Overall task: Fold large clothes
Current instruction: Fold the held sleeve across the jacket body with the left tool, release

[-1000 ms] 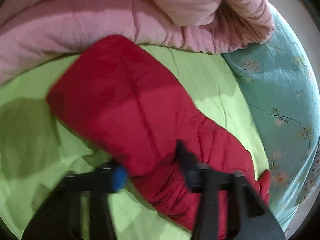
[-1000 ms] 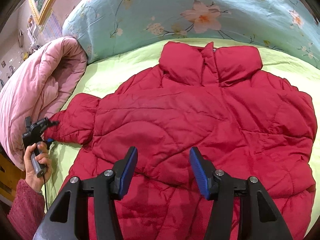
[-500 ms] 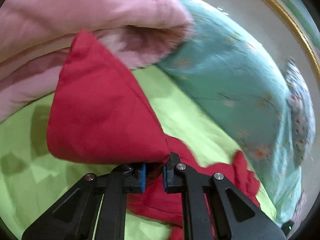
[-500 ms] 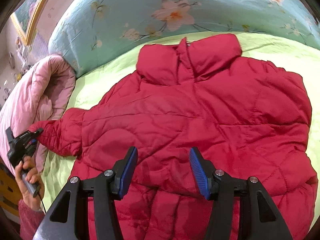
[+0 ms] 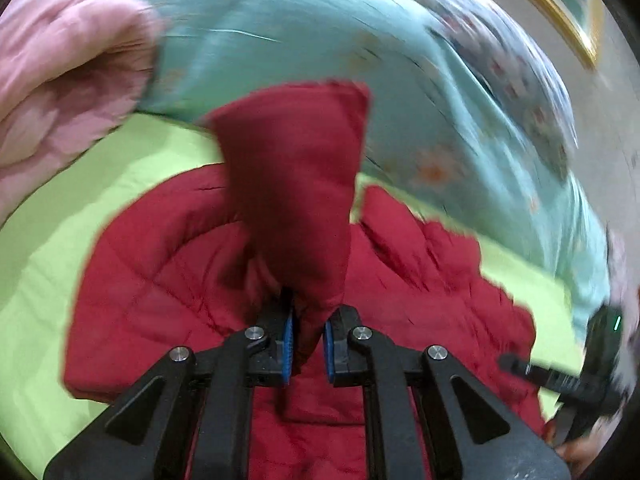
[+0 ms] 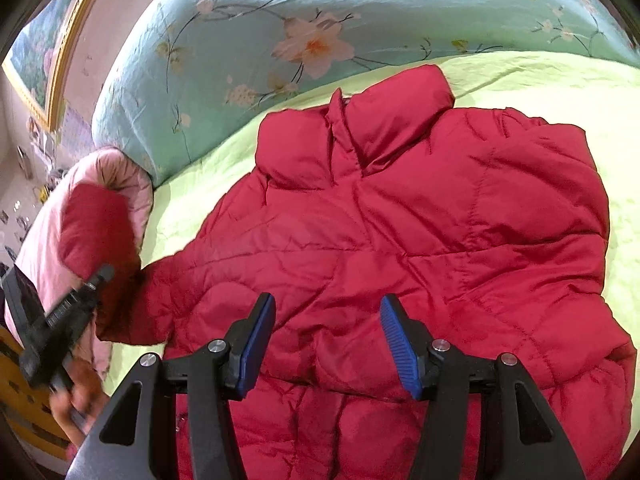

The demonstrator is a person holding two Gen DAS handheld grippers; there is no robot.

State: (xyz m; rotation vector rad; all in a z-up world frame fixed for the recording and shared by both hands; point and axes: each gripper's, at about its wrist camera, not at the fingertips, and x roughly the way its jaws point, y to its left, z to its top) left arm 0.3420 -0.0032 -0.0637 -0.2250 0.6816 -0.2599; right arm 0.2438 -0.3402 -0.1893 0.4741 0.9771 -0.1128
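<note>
A red puffer jacket [image 6: 400,232] lies front-up on the lime-green bed sheet [image 6: 560,80], collar toward the teal quilt. My left gripper [image 5: 307,344] is shut on the jacket's sleeve [image 5: 296,184] and holds it raised above the jacket body [image 5: 160,288]. In the right wrist view the left gripper [image 6: 60,320] shows at the left edge with the lifted sleeve [image 6: 96,232]. My right gripper [image 6: 328,344] is open and empty, hovering over the jacket's lower front.
A teal floral quilt [image 6: 320,20] is bunched along the far side of the bed. A pink blanket [image 5: 60,80] is piled at the left. A gold-framed picture [image 6: 52,40] hangs on the wall behind.
My left gripper has closed on the sleeve, lifted it off the sheet and swung it over toward the jacket body. My right gripper stays open over the jacket.
</note>
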